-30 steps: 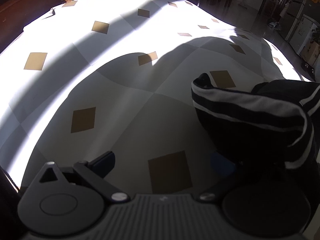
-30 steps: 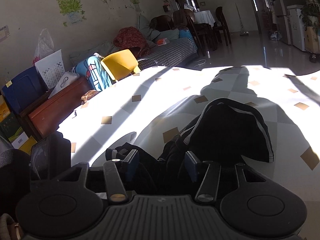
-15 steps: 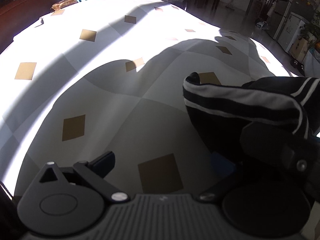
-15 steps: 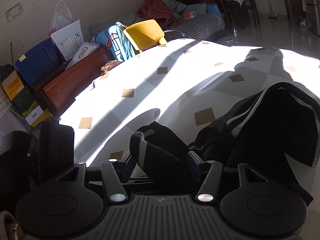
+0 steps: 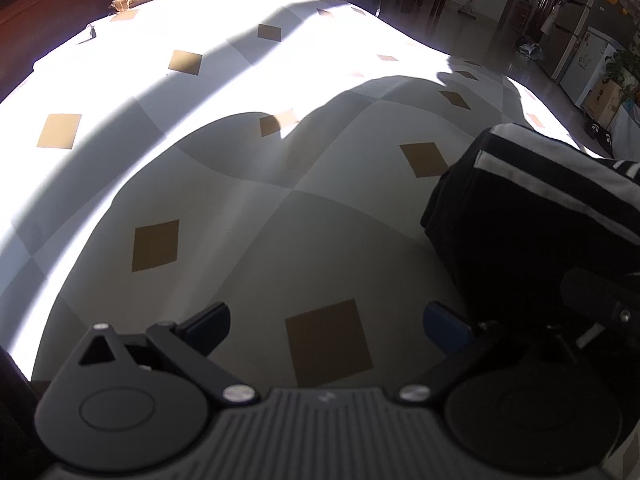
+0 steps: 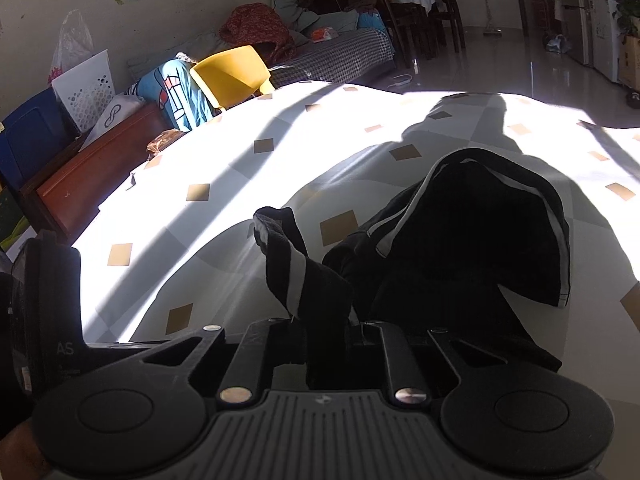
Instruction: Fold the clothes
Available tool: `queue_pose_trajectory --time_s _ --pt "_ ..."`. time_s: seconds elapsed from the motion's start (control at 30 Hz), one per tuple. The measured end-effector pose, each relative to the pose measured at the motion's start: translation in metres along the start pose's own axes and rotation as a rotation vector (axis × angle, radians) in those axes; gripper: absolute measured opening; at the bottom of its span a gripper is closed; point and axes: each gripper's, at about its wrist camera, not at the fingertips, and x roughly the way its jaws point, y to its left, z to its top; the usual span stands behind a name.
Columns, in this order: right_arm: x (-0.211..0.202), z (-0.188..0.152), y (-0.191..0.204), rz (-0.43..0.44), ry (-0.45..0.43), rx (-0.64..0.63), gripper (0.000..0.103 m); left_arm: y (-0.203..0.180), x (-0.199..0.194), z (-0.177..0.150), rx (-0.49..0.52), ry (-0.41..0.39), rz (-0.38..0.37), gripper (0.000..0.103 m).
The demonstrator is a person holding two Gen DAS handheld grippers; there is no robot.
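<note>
Right tool (image 6: 320, 324) angled down, jaws closing on black garment (image 6: 472, 240) fold — cloth between pads. Left tool (image 5: 326, 320) wide open over counter (image 5: 240, 184), garment at its right.

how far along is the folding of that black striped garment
Early. Nothing looks folded: the black garment lies bunched on the checked cloth. In hand: the right gripper is closing on one striped end. Left gripper open, empty. Spreading and folding remain.
</note>
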Motion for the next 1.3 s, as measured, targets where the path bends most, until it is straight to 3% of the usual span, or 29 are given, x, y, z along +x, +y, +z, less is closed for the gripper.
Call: queue_pose_trajectory --time_s 0.17,0.37,0.77,0.97,1.17,1.3 --pt "-0.014 -0.008 -0.008 -0.049 0.017 -0.001 0.015 0.006 -0.005 0.006 -0.034 -0.022 0.028 0.103" --pt "-0.028 -0.021 -0.018 -0.112 0.049 0.007 0.015 0.000 -0.022 0.020 -0.042 -0.069 -0.025 0.103" --pt "-0.047 -0.047 -0.039 -0.171 0.107 0.126 0.015 -0.087 -0.053 0.035 0.190 -0.085 -0.287 0.103" --pt "-0.047 -0.051 -0.043 -0.174 0.115 0.168 0.015 -0.135 -0.053 0.031 0.306 -0.059 -0.351 0.103" --pt "-0.042 -0.048 -0.049 -0.127 0.117 0.208 0.035 -0.165 -0.045 0.033 0.382 -0.036 -0.350 0.103" --pt "-0.040 -0.048 -0.049 -0.100 0.113 0.215 0.043 -0.181 -0.032 0.036 0.428 -0.014 -0.326 0.103"
